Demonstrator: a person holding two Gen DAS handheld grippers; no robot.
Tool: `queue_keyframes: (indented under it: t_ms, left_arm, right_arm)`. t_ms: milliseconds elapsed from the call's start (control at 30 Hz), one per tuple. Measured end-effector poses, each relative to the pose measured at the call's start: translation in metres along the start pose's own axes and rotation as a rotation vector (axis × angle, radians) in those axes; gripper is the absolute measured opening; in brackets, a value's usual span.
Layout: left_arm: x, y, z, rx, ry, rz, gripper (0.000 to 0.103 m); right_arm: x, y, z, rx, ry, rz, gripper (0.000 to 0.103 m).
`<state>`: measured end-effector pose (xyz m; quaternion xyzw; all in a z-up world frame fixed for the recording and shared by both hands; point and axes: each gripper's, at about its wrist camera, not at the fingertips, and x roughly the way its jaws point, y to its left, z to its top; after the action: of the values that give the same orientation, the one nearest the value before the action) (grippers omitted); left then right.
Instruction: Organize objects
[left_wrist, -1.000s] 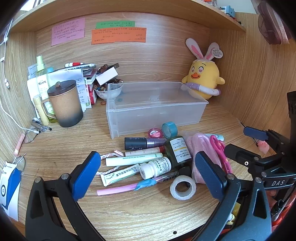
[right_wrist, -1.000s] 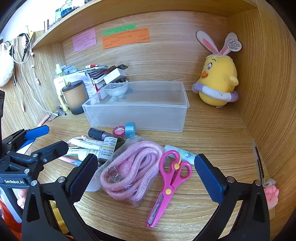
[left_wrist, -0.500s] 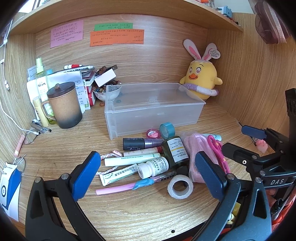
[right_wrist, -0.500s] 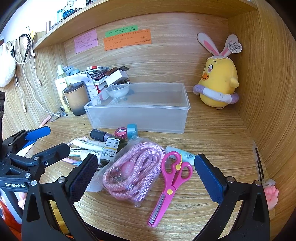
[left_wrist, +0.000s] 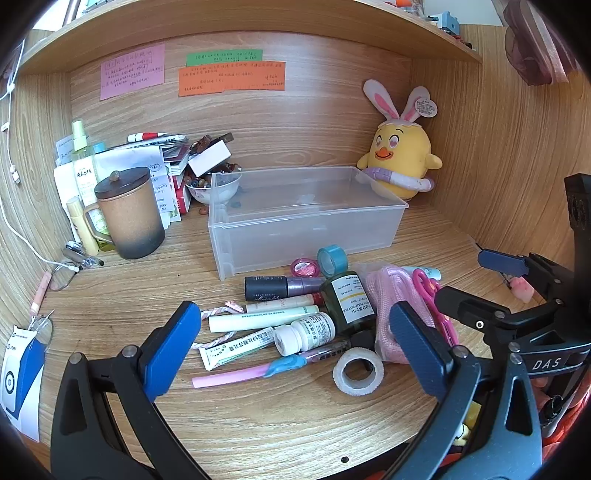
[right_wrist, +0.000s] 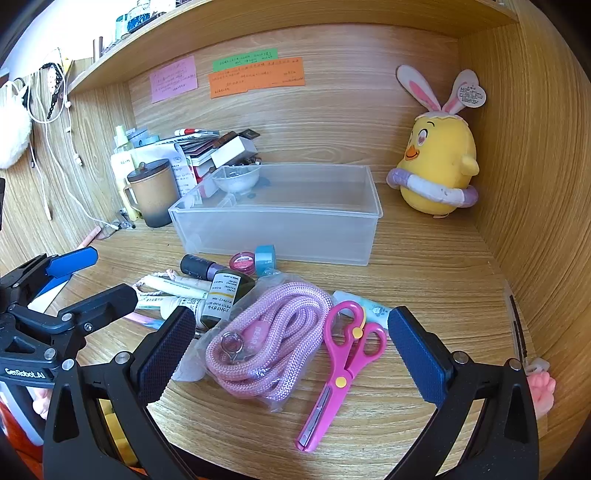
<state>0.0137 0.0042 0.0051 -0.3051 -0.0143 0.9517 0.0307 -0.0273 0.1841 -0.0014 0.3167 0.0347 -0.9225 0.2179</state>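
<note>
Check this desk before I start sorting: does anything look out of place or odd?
Yes. The clear bin looks empty, while the toiletries, tape rolls, bagged pink rope and pink scissors lie jumbled on the desk in front of it. The dark green bottle lies on its side. Nothing looks spilled or broken.

Ahead of your grippers, the wooden desk (left_wrist: 122, 291) carries a clear bin (left_wrist: 306, 218), mug (left_wrist: 129, 214), scissors (right_wrist: 341, 363) and tape roll (left_wrist: 357, 371).

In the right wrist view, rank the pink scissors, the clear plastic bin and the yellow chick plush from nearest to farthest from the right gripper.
1. Pink scissors: nearest, lying between the open fingers of the right gripper.
2. Clear plastic bin: mid-desk, beyond the clutter.
3. Yellow chick plush: farthest, in the back right corner.
</note>
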Motion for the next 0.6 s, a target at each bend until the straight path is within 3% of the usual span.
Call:
queue_keyframes:
  t_ms: [600]
  left_arm:
    - [0.0014,-0.0004,-0.0008,0.011,0.009,-0.026,0.103]
  right_arm:
    - [0.0019,0.0009,0.0001,0.003,0.006,0.009,0.103]
